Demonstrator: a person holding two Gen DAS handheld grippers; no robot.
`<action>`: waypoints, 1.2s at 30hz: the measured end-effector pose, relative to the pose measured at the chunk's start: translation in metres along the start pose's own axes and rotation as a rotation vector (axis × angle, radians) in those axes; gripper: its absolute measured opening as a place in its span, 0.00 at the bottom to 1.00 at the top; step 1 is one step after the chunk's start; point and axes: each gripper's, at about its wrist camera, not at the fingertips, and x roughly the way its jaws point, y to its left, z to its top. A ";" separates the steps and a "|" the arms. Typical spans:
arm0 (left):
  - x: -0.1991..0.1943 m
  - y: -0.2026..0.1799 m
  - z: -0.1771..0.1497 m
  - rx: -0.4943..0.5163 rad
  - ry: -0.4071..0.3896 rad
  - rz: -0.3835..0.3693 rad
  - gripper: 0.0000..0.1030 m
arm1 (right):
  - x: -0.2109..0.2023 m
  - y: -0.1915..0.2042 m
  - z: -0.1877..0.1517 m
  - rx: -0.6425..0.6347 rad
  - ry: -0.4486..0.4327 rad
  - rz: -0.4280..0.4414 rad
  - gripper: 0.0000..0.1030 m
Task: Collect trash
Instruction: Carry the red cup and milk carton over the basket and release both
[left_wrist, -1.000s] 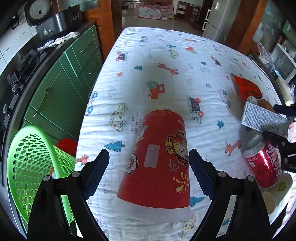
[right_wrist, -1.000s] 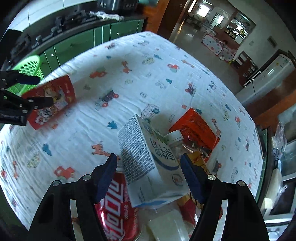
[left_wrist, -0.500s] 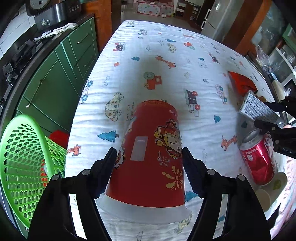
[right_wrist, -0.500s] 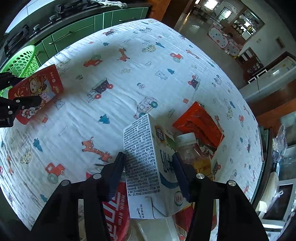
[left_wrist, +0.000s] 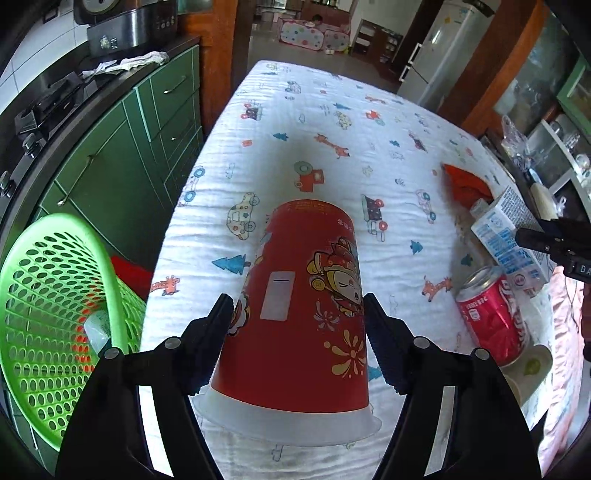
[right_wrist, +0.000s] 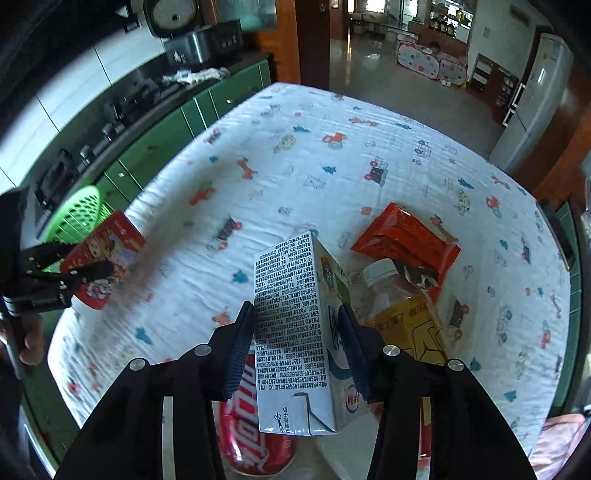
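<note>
1. The left gripper (left_wrist: 297, 321) is clamped on a red paper cup (left_wrist: 303, 295), held upside down at the centre of its view, pads on both sides.
2. The right gripper (right_wrist: 297, 332) is closing its jaws on a white milk carton (right_wrist: 295, 332) at the lower centre of its view.
3. A green basket (left_wrist: 48, 295) sits at the lower left beside the table (left_wrist: 332, 147).
4. A red can (left_wrist: 491, 317), an orange wrapper (right_wrist: 406, 240) and a bottle (right_wrist: 399, 295) lie at the right.

Two fisheye wrist views, each looking steeply down along its fingers, close above the table (left_wrist: 332, 122). Both share the tablecloth, red cup (left_wrist: 306, 295), carton (right_wrist: 295, 325), can (left_wrist: 491, 314) and green basket (left_wrist: 48, 302).
</note>
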 end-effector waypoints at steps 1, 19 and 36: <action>-0.005 0.003 -0.001 -0.009 -0.010 -0.004 0.68 | -0.004 0.002 0.000 0.008 -0.011 0.013 0.44; -0.106 0.132 -0.036 -0.234 -0.199 0.228 0.68 | -0.018 0.169 0.044 -0.112 -0.143 0.350 0.44; -0.090 0.254 -0.078 -0.426 -0.125 0.314 0.68 | 0.062 0.328 0.079 -0.131 -0.053 0.489 0.44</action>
